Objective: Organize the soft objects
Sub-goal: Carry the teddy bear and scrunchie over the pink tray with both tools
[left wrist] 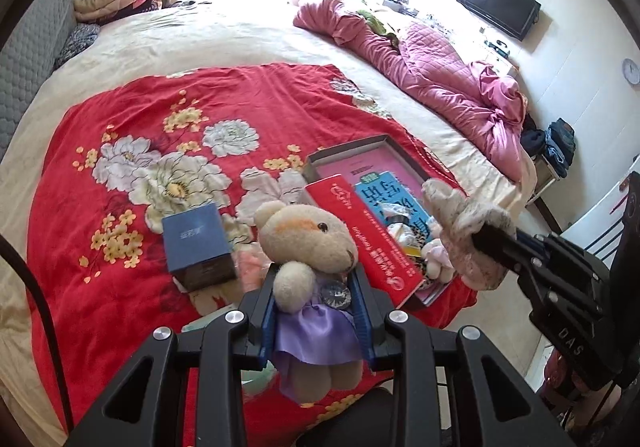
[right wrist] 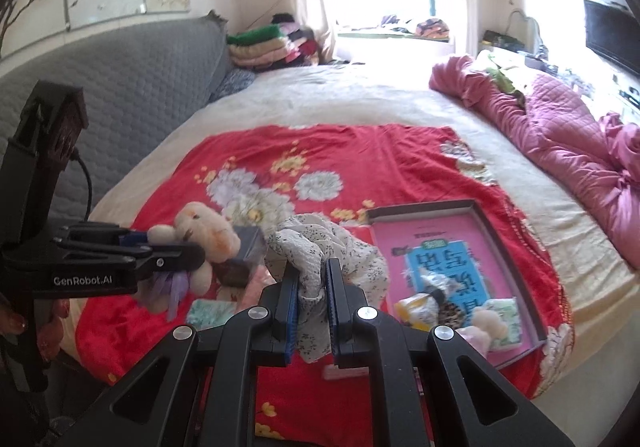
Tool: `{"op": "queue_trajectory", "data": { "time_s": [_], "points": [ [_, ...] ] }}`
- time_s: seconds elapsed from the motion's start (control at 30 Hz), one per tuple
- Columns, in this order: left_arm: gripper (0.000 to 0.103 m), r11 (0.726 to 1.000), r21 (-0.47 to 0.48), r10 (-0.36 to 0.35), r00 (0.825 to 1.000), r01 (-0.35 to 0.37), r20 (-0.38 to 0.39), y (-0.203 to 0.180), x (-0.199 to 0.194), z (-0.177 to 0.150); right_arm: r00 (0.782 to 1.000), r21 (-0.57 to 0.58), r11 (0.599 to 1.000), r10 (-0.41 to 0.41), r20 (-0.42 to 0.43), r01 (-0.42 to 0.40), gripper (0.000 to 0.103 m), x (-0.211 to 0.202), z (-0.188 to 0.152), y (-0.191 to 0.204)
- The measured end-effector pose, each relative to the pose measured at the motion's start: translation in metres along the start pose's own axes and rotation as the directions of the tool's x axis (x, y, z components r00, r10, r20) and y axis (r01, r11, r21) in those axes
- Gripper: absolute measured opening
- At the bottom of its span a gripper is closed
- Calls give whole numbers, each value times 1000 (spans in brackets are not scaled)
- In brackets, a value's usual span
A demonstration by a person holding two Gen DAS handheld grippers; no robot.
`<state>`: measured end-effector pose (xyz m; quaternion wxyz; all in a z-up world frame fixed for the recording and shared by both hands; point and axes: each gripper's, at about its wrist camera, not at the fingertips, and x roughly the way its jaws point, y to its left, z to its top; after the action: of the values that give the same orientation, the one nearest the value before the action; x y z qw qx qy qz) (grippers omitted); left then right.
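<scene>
Home bedrm: bed [left wrist: 240, 31], TV [left wrist: 498, 9].

Your bear [left wrist: 308, 243] hides the blue box's [left wrist: 198, 243] right edge; the tray's [right wrist: 480, 213] small items blur together.

"GenRobot.AI" on left gripper [right wrist: 176, 253]; "DAS" on right gripper [left wrist: 494, 239].

Black grippers [left wrist: 316, 299], blue jaws, silver screws
</scene>
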<state>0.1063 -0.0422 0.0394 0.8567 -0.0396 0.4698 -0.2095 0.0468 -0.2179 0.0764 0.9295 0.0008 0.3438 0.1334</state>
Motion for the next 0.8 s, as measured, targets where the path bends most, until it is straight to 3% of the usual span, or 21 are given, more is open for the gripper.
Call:
{"op": "queue_trajectory", "data": {
  "time_s": [0.8],
  "points": [
    [33,994,89,-59,998,59,-2,-86,25,31,979,174,974,-166,120,143,12,-66,16,-113]
  ]
}}
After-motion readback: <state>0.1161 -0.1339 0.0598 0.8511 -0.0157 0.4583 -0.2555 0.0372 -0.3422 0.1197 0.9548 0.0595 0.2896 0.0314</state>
